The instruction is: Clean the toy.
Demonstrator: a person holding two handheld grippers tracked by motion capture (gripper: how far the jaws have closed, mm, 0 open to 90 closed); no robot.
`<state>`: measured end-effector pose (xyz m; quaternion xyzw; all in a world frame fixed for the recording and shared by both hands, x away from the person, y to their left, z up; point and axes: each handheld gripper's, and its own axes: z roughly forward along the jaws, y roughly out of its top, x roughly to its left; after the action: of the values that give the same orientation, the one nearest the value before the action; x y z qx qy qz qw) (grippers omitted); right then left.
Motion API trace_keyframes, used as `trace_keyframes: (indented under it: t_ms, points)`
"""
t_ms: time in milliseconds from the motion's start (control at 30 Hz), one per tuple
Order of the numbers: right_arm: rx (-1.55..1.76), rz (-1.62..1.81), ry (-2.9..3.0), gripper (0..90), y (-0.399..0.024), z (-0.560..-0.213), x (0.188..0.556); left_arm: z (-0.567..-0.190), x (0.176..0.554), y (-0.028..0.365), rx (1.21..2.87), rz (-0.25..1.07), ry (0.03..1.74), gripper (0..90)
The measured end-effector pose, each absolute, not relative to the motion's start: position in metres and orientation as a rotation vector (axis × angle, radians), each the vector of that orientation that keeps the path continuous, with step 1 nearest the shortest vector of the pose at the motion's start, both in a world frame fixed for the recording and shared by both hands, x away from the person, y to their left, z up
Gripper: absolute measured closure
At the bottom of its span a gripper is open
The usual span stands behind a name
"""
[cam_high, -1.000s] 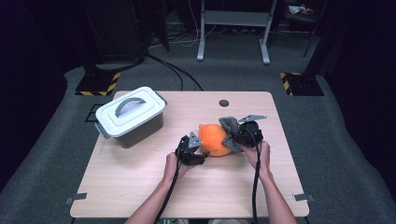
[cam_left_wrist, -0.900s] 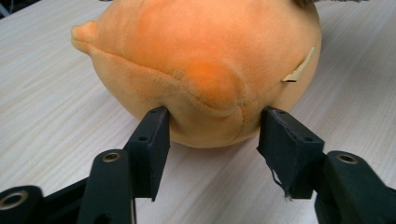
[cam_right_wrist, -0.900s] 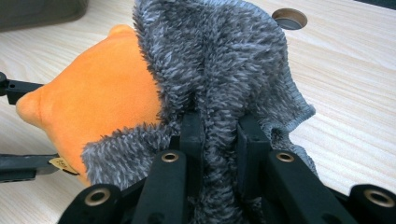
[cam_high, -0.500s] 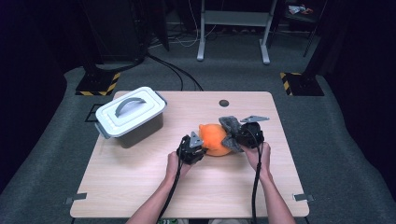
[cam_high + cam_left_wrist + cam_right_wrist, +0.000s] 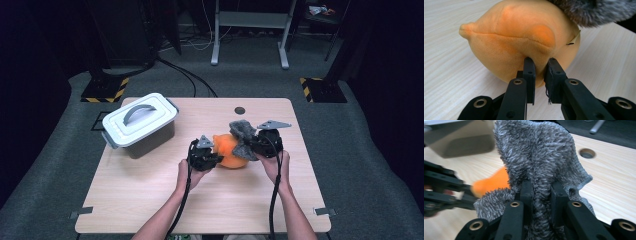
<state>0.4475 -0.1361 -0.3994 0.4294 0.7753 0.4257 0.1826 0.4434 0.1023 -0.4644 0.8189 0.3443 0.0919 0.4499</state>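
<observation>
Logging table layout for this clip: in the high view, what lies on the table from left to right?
White lidded box → left gripper → orange plush toy → grey fuzzy cloth → right gripper.

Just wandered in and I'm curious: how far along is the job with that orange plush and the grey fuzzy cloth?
Done: both grips are set. In hand: the left gripper, jaws just closed, pinches the orange plush; the right gripper is clamped on the grey cloth, which rests on the plush. Left: probably separating them; the lidded bin stays shut.
</observation>
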Motion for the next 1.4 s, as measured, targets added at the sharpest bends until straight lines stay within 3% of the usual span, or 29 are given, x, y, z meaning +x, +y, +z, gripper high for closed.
trace_keyframes:
  t_ms: [467,1400]
  points:
    - [1.1,1.113,2.27,75.9,-0.09,-0.411,0.451,-0.467,0.444,0.102,2.019,0.224,0.869,79.4]
    - [1.333,1.005,2.17,76.1,-0.158,-0.454,0.465,-0.473,0.45,0.109,2.005,0.208,0.895,79.3]
